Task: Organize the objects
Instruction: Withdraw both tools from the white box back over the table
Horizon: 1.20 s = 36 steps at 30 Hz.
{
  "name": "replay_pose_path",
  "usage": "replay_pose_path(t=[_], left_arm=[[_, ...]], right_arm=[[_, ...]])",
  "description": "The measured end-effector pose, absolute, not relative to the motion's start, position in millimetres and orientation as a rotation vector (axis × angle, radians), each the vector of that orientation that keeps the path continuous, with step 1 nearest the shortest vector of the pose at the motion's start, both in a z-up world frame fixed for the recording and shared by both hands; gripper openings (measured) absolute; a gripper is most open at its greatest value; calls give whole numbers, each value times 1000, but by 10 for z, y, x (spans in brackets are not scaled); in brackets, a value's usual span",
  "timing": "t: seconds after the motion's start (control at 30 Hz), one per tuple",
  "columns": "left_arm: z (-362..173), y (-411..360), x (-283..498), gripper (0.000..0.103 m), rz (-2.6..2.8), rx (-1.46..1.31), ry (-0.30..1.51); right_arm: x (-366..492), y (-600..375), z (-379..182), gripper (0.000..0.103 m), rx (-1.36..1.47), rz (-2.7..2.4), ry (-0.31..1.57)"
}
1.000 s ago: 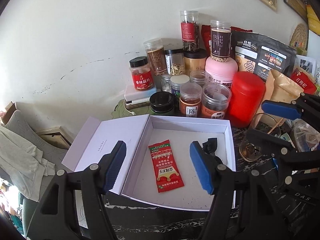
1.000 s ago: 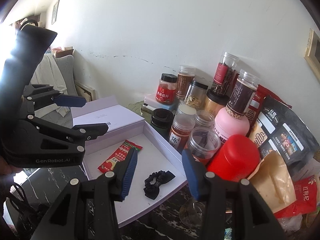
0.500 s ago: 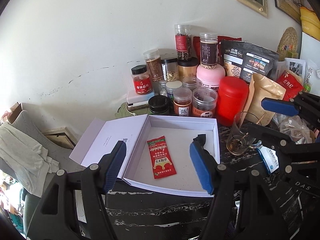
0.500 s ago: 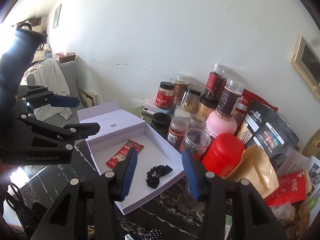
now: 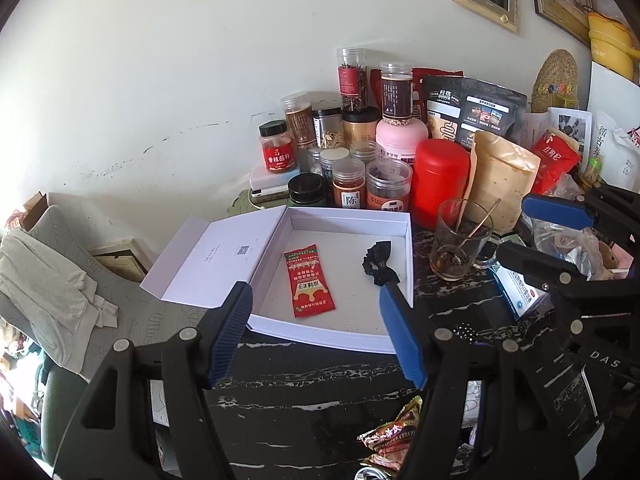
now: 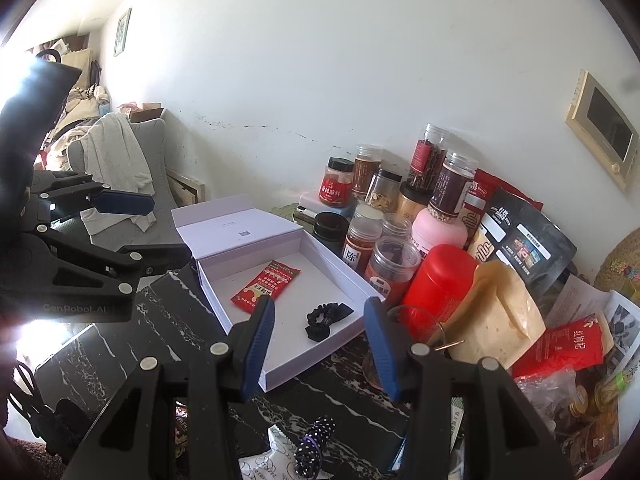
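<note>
An open white box [image 5: 390,227] [image 6: 352,277] lies on a black marble table. Inside it are a red sachet [image 5: 309,281] [image 6: 265,286] and a black bow scrunchie [image 5: 379,266] [image 6: 325,319]. My left gripper [image 5: 316,332] is open and empty, held above the box's near edge. My right gripper [image 6: 320,340] is open and empty, near the box's right corner; it also shows at the right of the left wrist view [image 5: 532,232]. A polka-dot scrunchie [image 6: 314,442] and a snack packet [image 5: 394,434] lie on the near table.
Many spice jars [image 5: 352,184], a red canister [image 5: 440,180], a pink bottle [image 5: 400,140] and food pouches [image 5: 500,176] crowd the wall side behind the box. A glass with a spoon [image 5: 460,248] stands right of the box. A cloth-draped grey chair [image 5: 48,280] is left.
Both grippers have drawn back and up from the box, so it looks smaller and more of the near table shows. Both stayed open. The box contents have not moved.
</note>
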<state>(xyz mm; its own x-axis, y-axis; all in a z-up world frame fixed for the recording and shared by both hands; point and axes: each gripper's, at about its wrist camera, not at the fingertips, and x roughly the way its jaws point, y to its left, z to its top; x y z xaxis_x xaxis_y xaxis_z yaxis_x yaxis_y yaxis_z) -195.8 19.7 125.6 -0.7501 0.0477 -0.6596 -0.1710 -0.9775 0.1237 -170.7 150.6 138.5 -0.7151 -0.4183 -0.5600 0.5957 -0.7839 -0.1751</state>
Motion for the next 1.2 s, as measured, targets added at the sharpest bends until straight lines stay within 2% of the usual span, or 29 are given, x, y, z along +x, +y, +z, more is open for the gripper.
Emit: replay_pose_path(t=[0.43, 1.2], left_arm=[[995, 258, -1285, 65, 2804, -1086, 267], [570, 171, -371, 65, 2758, -1161, 142]], right_arm=[[-1234, 1571, 1126, 47, 708, -2414, 478], [-577, 1747, 612, 47, 793, -2372, 441]])
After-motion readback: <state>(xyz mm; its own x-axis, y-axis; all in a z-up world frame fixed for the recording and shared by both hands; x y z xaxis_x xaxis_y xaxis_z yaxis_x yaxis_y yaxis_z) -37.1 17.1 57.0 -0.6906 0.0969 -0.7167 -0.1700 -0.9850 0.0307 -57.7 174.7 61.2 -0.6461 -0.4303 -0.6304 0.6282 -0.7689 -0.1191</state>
